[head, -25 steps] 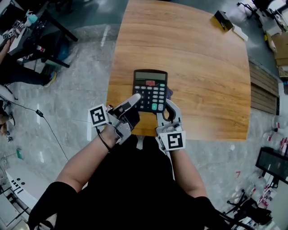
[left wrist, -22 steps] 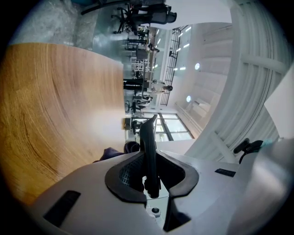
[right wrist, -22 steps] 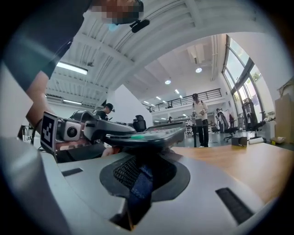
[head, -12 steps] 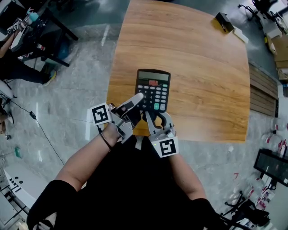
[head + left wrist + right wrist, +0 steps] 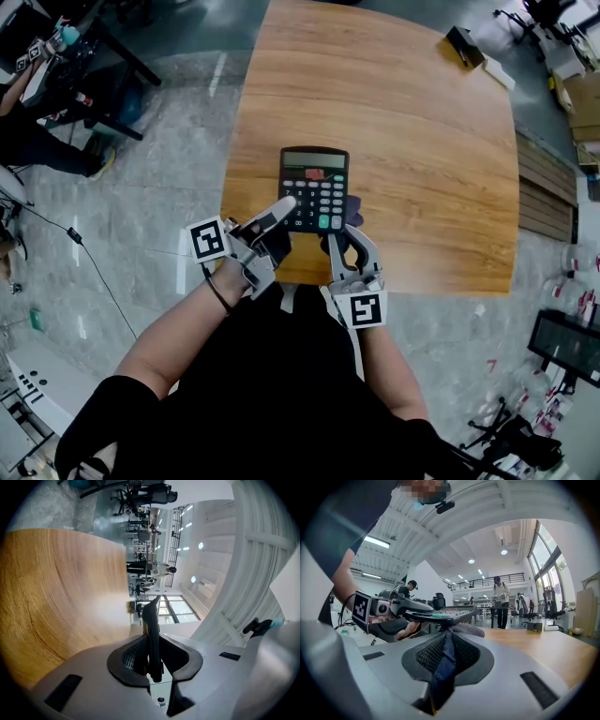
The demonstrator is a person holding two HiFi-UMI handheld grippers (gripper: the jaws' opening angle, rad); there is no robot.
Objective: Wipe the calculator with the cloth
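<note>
**Q:** Where is the calculator, and what do the jaws hold?

**A:** The calculator (image 5: 315,189) is held over the near edge of the table (image 5: 422,141). The left gripper (image 5: 277,217) clamps its near left corner, and the right gripper (image 5: 347,236) pinches the cloth (image 5: 352,208).

**Q:** How far along is the task?

**A:** The cloth appears to touch the calculator's near right underside. Wiping seems to be under way, with the key face probably left to do.

The left gripper (image 5: 280,210) has its jaws over the calculator (image 5: 315,184), at its near left corner. The cloth (image 5: 353,208) sits just ahead of the right gripper (image 5: 345,232) jaws, under the calculator's right edge, above the table (image 5: 422,141).
</note>
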